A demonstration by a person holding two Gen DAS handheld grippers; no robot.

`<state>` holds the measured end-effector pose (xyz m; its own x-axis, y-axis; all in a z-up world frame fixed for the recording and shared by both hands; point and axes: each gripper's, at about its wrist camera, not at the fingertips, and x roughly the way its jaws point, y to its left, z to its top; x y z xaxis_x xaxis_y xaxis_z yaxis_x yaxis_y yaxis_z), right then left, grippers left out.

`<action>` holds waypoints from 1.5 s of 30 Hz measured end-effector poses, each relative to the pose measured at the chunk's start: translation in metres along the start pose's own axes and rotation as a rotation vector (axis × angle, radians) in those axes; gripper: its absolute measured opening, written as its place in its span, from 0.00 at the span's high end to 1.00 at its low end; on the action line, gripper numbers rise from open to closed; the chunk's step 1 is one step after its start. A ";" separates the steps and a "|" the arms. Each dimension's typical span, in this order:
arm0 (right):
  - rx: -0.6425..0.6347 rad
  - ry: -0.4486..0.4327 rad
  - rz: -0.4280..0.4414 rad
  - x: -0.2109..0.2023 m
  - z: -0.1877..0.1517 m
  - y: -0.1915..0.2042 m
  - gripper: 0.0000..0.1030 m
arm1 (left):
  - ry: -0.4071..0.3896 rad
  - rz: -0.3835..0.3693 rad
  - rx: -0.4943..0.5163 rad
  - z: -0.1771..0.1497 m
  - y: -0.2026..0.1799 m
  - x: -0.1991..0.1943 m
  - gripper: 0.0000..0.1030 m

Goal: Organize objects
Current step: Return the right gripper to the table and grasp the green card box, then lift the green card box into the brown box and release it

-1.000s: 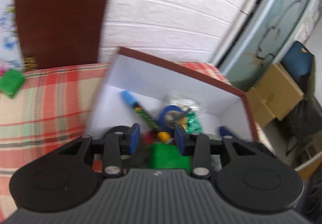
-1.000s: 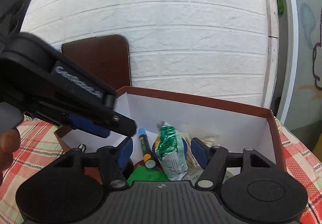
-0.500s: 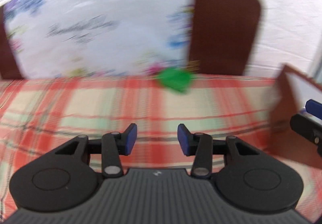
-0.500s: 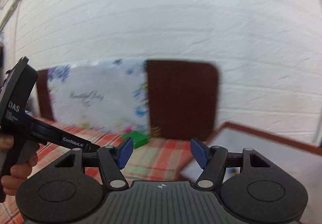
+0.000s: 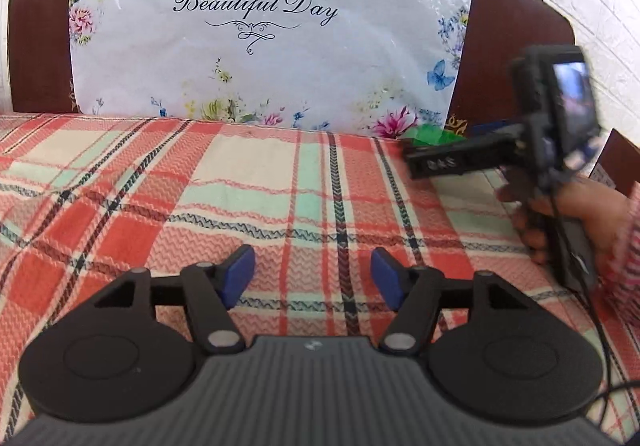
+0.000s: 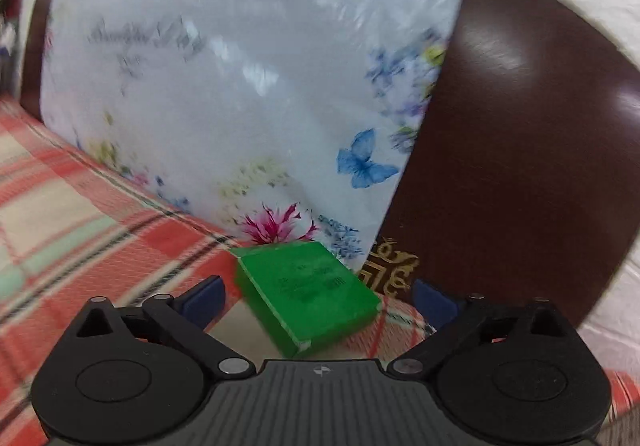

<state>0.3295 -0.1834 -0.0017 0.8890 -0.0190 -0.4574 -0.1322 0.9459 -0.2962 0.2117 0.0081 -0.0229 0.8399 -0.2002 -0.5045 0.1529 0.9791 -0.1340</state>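
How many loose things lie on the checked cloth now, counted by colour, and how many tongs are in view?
Green box: 1
Other loose things on the checked cloth: 0
Tongs, left and right, both open: 2
Total: 3

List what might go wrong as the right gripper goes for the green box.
1. The green box lies skewed between the wide-open fingers of the right gripper, which have just been opening; closing on its corners may spin it away.
2. It sits close against the floral bag and dark headboard, so a fingertip could snag there.
3. This view is blurred by motion; overshoot seems possible.
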 end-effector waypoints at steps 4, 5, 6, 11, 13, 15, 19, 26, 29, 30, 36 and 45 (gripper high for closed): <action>0.088 0.054 0.109 0.013 0.006 -0.013 0.23 | -0.002 -0.004 -0.002 -0.001 0.000 0.001 0.34; 0.111 0.058 0.104 0.008 0.004 -0.013 0.23 | -0.001 -0.002 0.001 -0.001 -0.002 0.001 0.34; 0.112 0.059 0.102 0.001 0.000 -0.011 0.23 | 0.000 0.003 0.007 -0.002 -0.003 0.002 0.34; 0.161 0.070 0.124 -0.073 -0.039 -0.005 0.23 | 0.008 0.018 0.032 -0.002 -0.006 0.003 0.33; 0.156 0.081 0.140 -0.114 -0.062 -0.001 0.23 | 0.015 0.029 0.050 -0.002 -0.009 0.004 0.33; 0.151 0.091 0.154 -0.154 -0.084 0.001 0.22 | 0.027 0.050 0.081 -0.001 -0.014 0.004 0.32; 0.197 0.118 0.132 -0.231 -0.129 -0.005 0.22 | 0.069 0.101 0.127 -0.003 -0.033 -0.003 0.32; 0.323 0.119 0.023 -0.309 -0.176 -0.021 0.03 | 0.271 -0.215 0.045 -0.012 -0.102 -0.054 0.32; 0.305 0.133 0.048 -0.323 -0.187 -0.021 0.03 | 0.362 -0.333 0.015 -0.022 -0.132 -0.074 0.30; 0.293 0.146 0.046 -0.323 -0.189 -0.020 0.04 | 0.388 -0.344 0.013 -0.025 -0.138 -0.079 0.30; 0.231 0.153 0.090 -0.316 -0.184 -0.026 0.03 | 0.546 -0.424 -0.039 -0.047 -0.157 -0.087 0.29; 0.212 0.146 0.230 -0.305 -0.184 -0.043 0.39 | 0.510 -0.417 0.059 -0.040 -0.188 -0.076 0.48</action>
<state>-0.0162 -0.2779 -0.0036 0.7725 0.1713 -0.6114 -0.2144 0.9767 0.0028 0.0989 -0.1620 0.0066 0.3546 -0.5403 -0.7631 0.4522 0.8134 -0.3658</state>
